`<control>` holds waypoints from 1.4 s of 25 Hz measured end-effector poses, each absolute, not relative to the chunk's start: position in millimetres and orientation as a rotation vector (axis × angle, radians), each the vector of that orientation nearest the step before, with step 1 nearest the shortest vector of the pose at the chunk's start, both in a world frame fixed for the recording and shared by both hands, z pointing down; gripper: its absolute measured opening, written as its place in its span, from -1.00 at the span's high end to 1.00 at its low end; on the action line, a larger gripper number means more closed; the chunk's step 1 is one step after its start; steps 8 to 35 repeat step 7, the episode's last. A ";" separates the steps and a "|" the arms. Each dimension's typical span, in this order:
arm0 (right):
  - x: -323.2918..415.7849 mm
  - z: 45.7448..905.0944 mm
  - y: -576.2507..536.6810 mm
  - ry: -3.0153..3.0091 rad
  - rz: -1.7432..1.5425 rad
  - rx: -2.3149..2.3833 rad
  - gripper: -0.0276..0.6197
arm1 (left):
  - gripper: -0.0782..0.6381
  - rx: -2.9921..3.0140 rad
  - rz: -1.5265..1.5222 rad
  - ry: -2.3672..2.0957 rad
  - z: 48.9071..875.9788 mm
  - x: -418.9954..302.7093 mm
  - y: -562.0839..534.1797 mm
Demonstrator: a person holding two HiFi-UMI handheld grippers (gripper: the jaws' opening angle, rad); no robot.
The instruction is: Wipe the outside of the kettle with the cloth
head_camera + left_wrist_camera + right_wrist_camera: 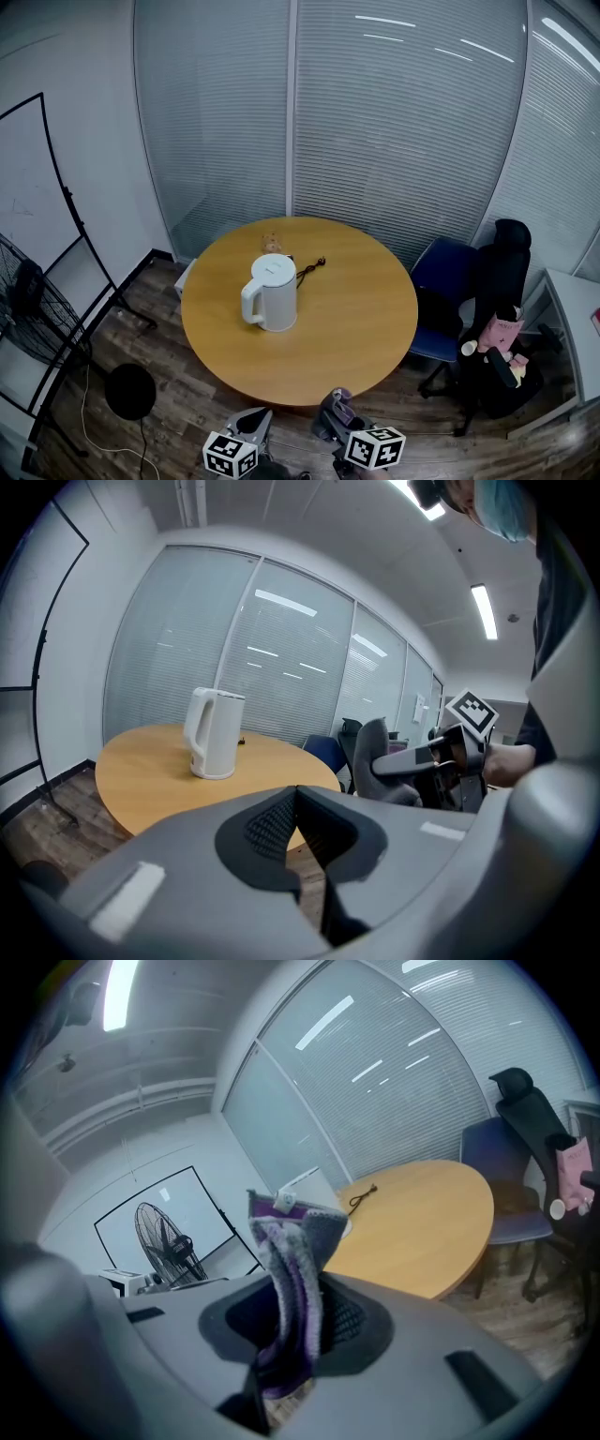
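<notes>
Nearest, the right gripper (pixel 292 1330) clamps the cloth (pixel 289 1241); the left gripper (pixel 298 829) is clenched empty. Bring the cloth flat onto the kettle (pixel 273 294), near side first, pressing lightly.

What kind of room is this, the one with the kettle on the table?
Most likely a small office meeting room. It has a round wooden table, glass walls with blinds all around, and a black office chair off to one side.

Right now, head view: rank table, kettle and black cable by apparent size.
1. table
2. kettle
3. black cable
The kettle and cable sit on the table, so nearness to the camera hardly skews this.
</notes>
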State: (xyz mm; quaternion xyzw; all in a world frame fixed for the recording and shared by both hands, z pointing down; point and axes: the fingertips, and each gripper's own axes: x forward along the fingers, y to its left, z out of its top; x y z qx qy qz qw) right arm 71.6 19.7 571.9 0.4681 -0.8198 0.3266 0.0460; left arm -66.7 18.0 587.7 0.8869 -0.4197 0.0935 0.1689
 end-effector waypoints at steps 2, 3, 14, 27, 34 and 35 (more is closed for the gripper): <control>71.0 571.8 20.1 -2.502 0.996 1.435 0.62 | 0.75 2.528 0.265 -1.185 587.1 -65.9 18.6; 70.5 572.0 20.5 -2.501 0.997 1.438 0.62 | 0.75 2.531 0.264 -1.181 586.8 -65.8 19.0; 69.9 572.4 21.5 -2.499 1.001 1.446 0.62 | 0.75 2.540 0.262 -1.172 585.1 -65.4 19.8; 69.9 572.4 21.5 -2.499 1.001 1.446 0.62 | 0.75 2.540 0.262 -1.172 585.1 -65.4 19.8; 69.9 572.4 21.5 -2.499 1.001 1.446 0.62 | 0.75 2.540 0.262 -1.172 585.1 -65.4 19.8; 69.9 572.4 21.5 -2.499 1.001 1.446 0.62 | 0.75 2.540 0.262 -1.172 585.1 -65.4 19.8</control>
